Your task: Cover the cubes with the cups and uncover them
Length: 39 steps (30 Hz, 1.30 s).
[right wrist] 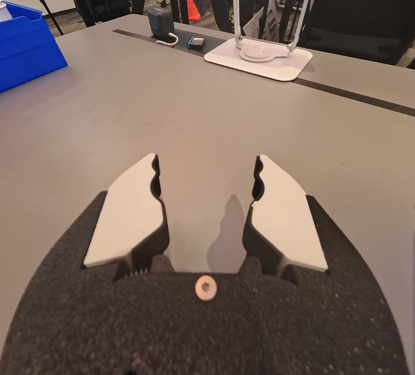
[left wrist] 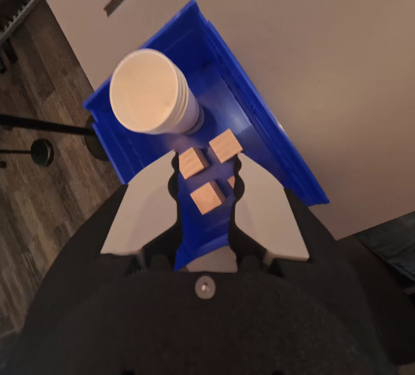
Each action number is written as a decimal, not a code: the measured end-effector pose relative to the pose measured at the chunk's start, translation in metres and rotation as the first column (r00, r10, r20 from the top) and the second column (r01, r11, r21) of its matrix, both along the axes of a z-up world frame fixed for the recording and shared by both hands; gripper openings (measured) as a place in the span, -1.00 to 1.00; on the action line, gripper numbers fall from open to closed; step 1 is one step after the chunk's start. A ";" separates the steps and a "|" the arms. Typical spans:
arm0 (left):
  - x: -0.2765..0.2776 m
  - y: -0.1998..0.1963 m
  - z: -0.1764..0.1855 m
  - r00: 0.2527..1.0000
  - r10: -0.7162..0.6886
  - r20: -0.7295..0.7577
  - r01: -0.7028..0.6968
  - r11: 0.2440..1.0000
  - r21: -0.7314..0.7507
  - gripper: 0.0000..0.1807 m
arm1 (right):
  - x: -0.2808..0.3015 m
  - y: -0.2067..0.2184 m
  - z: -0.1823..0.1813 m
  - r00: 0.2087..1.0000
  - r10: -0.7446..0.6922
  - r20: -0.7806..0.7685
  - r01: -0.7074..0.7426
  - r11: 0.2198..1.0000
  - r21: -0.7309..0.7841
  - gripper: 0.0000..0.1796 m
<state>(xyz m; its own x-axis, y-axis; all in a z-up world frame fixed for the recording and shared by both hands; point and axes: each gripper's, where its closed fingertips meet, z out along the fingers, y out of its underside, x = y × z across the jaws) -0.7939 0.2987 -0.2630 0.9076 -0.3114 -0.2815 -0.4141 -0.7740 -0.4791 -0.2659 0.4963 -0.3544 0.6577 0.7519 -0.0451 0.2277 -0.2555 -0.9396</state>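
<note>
Grey tabletop [right wrist: 202, 112] fills both views, with wood-look flooring past its edge and a dark strip running across its far part. On that strip, in the right wrist view, sit a small dark charger [right wrist: 160, 24] with a white cable and a white stand [right wrist: 258, 59], well apart from the work. A blue bin [left wrist: 224, 103] rests near the table's left edge; inside it a stack of paper cups [left wrist: 146, 92] stands upside down toward the bin's far end, bases up, with nested rims showing down its side. Several wooden cubes [left wrist: 225, 145] lie loose on the bin floor nearer its other end, close together but apart from the stack. The left gripper [left wrist: 205, 161] hovers above the cubes, its jaws parted moderately and holding nothing. The right gripper [right wrist: 206, 161] hangs low over bare table, jaws spread wide and empty, the bin off to its left. Nothing is covered yet. The cups look light and thin-walled, so a hard squeeze would likely crush or oval them, and nested cups may stick and lift together. A gentle pinch across the side wall near the base of the top cup seems safest, perhaps with the other gripper steadying the stack. The cubes appear rigid and easy to grip on flat opposite faces.
</note>
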 end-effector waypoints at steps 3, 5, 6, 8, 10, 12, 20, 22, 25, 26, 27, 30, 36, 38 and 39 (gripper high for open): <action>-0.015 -0.026 -0.018 0.983 0.181 -0.039 -0.182 0.983 -0.015 -0.50 | -0.002 -0.002 0.000 1.000 0.008 0.002 -0.008 1.000 -0.001 -0.11; -0.024 -0.041 -0.029 0.944 0.329 -0.006 -0.329 0.944 -0.005 -0.53 | -0.004 -0.003 0.000 1.000 0.015 0.001 -0.015 1.000 -0.002 -0.11; -0.024 -0.046 -0.035 0.919 0.392 0.048 -0.392 0.920 -0.003 -0.53 | -0.005 -0.004 0.001 1.000 0.019 0.001 -0.019 1.000 -0.002 -0.11; -0.026 -0.050 -0.043 0.856 0.491 0.165 -0.500 0.866 0.016 -0.52 | -0.006 -0.005 0.001 1.000 0.024 0.000 -0.024 1.000 0.000 -0.11; -0.029 -0.048 -0.051 0.806 0.534 0.256 -0.562 0.826 0.044 -0.51 | -0.006 -0.006 0.001 1.000 0.026 0.002 -0.026 1.000 0.001 -0.11; -0.032 -0.048 -0.062 0.765 0.568 0.305 -0.604 0.796 0.034 -0.45 | -0.007 -0.006 0.000 1.000 0.029 -0.002 -0.029 1.000 -0.007 -0.11; -0.055 -0.055 -0.099 0.712 0.667 0.217 -0.674 0.737 -0.054 -0.37 | -0.009 -0.009 0.002 0.999 0.043 -0.005 -0.043 0.999 -0.007 -0.11; -0.058 -0.056 -0.106 0.709 0.677 0.197 -0.676 0.732 -0.083 -0.38 | -0.008 -0.009 0.003 0.999 0.043 -0.008 -0.043 0.999 -0.007 -0.11; -0.056 -0.055 -0.117 0.704 0.681 0.200 -0.669 0.731 -0.134 -0.38 | -0.007 -0.009 0.003 0.999 0.041 -0.013 -0.042 0.999 -0.009 -0.11; -0.054 -0.054 -0.120 0.705 0.678 0.207 -0.662 0.734 -0.152 -0.38 | -0.007 -0.009 0.003 0.999 0.042 -0.013 -0.042 0.999 -0.010 -0.11; -0.053 -0.054 -0.123 0.704 0.679 0.205 -0.659 0.733 -0.165 -0.38 | -0.007 -0.009 0.003 0.999 0.042 -0.013 -0.042 0.999 -0.011 -0.11; -0.057 -0.055 -0.132 0.696 0.695 0.183 -0.667 0.719 -0.193 -0.40 | -0.008 -0.009 0.002 0.999 0.043 -0.009 -0.043 0.999 -0.014 -0.11; -0.064 -0.055 -0.139 0.709 0.687 0.159 -0.652 0.725 -0.221 -0.53 | -0.006 -0.008 0.003 0.999 0.040 -0.015 -0.041 0.999 -0.014 -0.11; -0.066 -0.053 -0.139 0.717 0.678 0.160 -0.641 0.732 -0.231 -0.53 | -0.006 -0.008 0.003 0.999 0.038 -0.017 -0.039 0.999 -0.014 -0.11; -0.065 -0.053 -0.138 0.726 0.668 0.164 -0.628 0.741 -0.237 -0.53 | -0.005 -0.008 0.003 0.999 0.036 -0.018 -0.036 0.999 -0.013 -0.11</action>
<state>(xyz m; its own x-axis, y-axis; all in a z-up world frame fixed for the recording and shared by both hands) -0.8589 0.2460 -0.4011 0.9334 0.3557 -0.0472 0.3193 -0.8835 -0.3429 -0.2711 0.4887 -0.3509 0.6291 0.7744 -0.0666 0.2202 -0.2598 -0.9402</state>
